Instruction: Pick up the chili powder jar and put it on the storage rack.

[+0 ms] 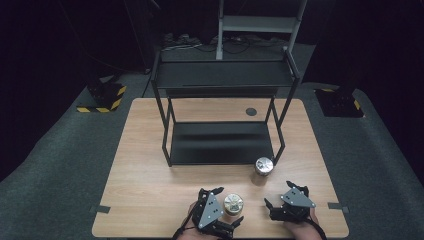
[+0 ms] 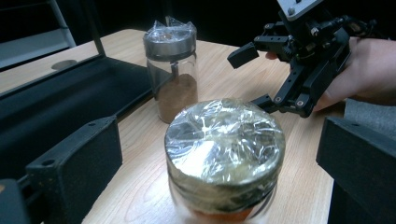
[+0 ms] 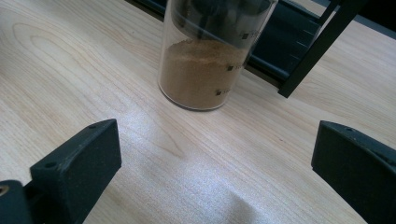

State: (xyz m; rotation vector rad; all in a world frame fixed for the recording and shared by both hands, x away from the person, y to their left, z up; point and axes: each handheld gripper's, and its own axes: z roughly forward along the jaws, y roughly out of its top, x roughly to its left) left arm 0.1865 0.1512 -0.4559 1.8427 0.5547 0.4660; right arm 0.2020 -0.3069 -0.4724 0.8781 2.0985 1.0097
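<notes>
Two jars stood upright on the wooden surface (image 1: 150,165), and the move ahead turned on the nearer one: the foil-capped jar (image 1: 233,204) sat directly between the spread jaws of the left tool (image 1: 227,206), its long axis vertical, its crinkled lid (image 2: 225,140) close under that tool's camera. From where I stood those jaws were wide apart, one on each side of the glass, and neither seemed to touch it yet, though the contact line low on the jar was cut off at the bottom of the left gripper view. The second jar (image 1: 263,166), part filled with brown powder (image 3: 201,74), stood farther off by the front right leg of the black metal rack (image 1: 220,145), just ahead of the right tool (image 1: 272,207). That tool also hung open and empty, its jaws framing bare wood with the powder jar beyond them, so the right hand was the nearer one to it. In my judgement the left hand needed only to close, while the right had a short reach forward. The near jar's contents were hard to make out, only a hint of orange below the lid, and the powder jar's cap was cropped out of the right gripper view.
</notes>
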